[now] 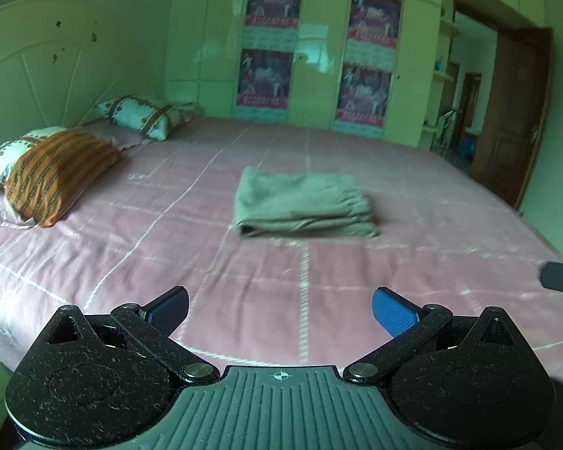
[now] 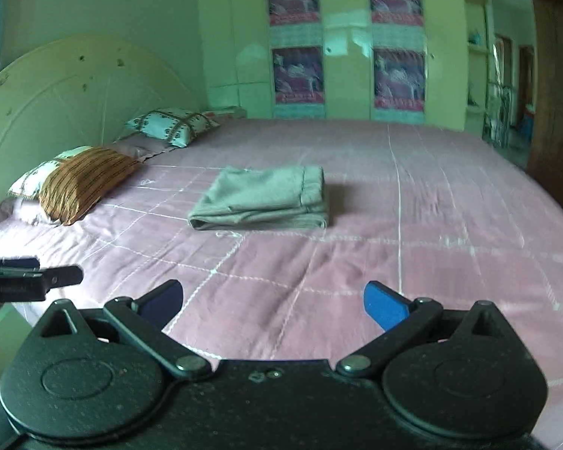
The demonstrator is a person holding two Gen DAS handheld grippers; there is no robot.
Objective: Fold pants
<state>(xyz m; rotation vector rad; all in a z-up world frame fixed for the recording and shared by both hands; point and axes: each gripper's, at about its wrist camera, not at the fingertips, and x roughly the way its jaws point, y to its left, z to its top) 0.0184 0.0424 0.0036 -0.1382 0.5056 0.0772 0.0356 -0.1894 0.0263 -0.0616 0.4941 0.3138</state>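
Soft grey-green pants (image 1: pixel 304 204), folded into a flat layered rectangle, on the bed (image 1: pixel 244 270) ahead of both tools, pink grid-lined sheet, left hand-held gripper (image 1: pixel 280 313) and right hand-held gripper (image 2: pixel 273 305) spread wide, empty, ribbed blue pads (image 1: pixel 394 317).

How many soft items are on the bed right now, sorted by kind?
Folded pants: 1
White patterned pillows: 2
Orange striped pillow: 1
Total: 4

Both the left claw and the right claw are open, holding nothing.
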